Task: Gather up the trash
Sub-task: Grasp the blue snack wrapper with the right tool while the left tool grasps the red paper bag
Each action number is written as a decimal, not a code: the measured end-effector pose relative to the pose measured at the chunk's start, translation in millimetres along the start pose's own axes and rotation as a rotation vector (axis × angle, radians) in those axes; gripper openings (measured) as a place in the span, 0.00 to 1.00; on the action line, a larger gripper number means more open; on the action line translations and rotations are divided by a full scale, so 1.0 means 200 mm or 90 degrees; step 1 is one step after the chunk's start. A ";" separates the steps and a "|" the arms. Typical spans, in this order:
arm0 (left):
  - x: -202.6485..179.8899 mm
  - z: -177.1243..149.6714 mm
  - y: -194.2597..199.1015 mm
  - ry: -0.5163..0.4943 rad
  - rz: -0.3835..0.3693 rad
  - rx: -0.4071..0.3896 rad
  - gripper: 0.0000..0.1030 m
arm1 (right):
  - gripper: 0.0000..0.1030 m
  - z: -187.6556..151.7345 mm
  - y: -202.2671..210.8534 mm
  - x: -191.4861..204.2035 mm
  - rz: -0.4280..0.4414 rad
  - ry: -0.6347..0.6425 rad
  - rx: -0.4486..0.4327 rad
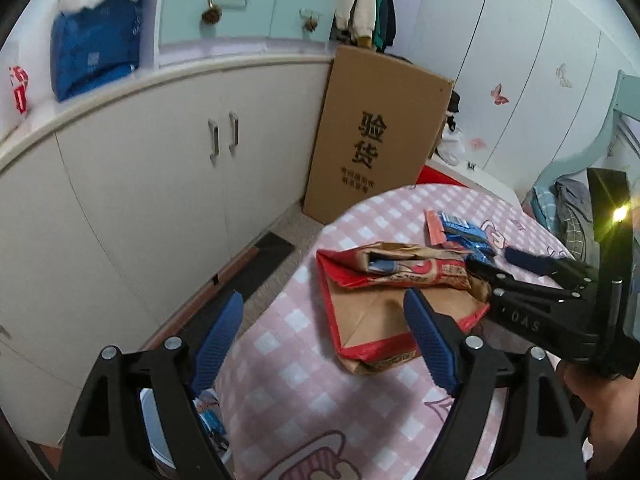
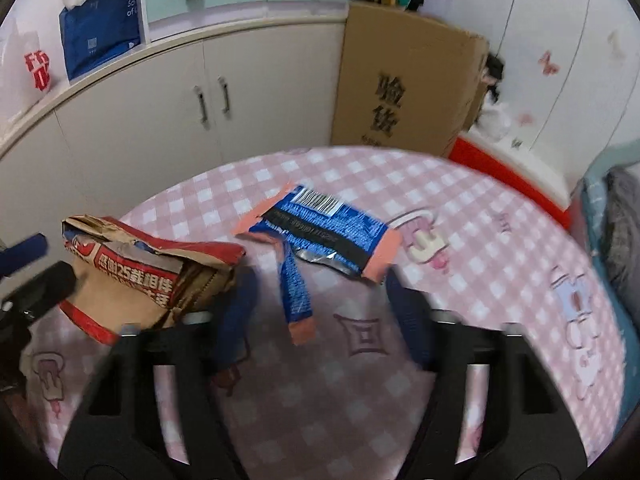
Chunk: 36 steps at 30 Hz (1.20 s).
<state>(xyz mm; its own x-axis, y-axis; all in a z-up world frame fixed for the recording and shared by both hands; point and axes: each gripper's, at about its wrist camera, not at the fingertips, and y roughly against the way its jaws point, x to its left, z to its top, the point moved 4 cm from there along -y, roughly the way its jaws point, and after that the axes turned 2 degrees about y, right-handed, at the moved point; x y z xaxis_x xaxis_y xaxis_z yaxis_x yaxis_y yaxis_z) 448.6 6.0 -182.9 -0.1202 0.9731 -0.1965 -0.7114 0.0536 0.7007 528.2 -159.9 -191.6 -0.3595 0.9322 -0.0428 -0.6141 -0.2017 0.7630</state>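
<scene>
Brown kraft paper, crumpled and red-trimmed, is our first target: the paper bag (image 1: 384, 304) lies on the pink checked worktop (image 1: 304, 408), with our left tongs (image 1: 320, 344) spread wide and empty at its near edge. To its right lies the torn blue wrapper (image 2: 320, 224), with our right tongs (image 2: 320, 316) half-open and empty over its loose strip. We judge this the approach; next, each pair must descend and pinch.

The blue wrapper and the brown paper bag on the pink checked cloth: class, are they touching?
Apart. In the right wrist view, a strip of pink cloth shows between the paper bag and the blue wrapper.
</scene>
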 end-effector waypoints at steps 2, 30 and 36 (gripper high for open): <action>-0.01 0.00 -0.01 -0.006 -0.011 0.010 0.78 | 0.33 0.00 0.00 0.01 0.013 -0.001 0.003; -0.20 -0.08 -0.11 -0.121 -0.051 0.107 0.78 | 0.09 -0.20 0.30 0.09 0.060 -0.082 -0.052; -0.23 -0.11 -0.09 -0.133 -0.055 0.111 0.67 | 0.09 -0.28 0.35 0.10 0.077 -0.089 -0.045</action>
<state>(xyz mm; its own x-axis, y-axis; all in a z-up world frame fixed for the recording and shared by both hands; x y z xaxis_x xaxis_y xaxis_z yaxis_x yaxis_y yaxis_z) 451.8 -45.7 -202.2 0.0934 0.9874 -0.1276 -0.5804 0.1581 0.7988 438.1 -171.9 -176.1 -0.3354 0.9315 0.1411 -0.6212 -0.3312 0.7102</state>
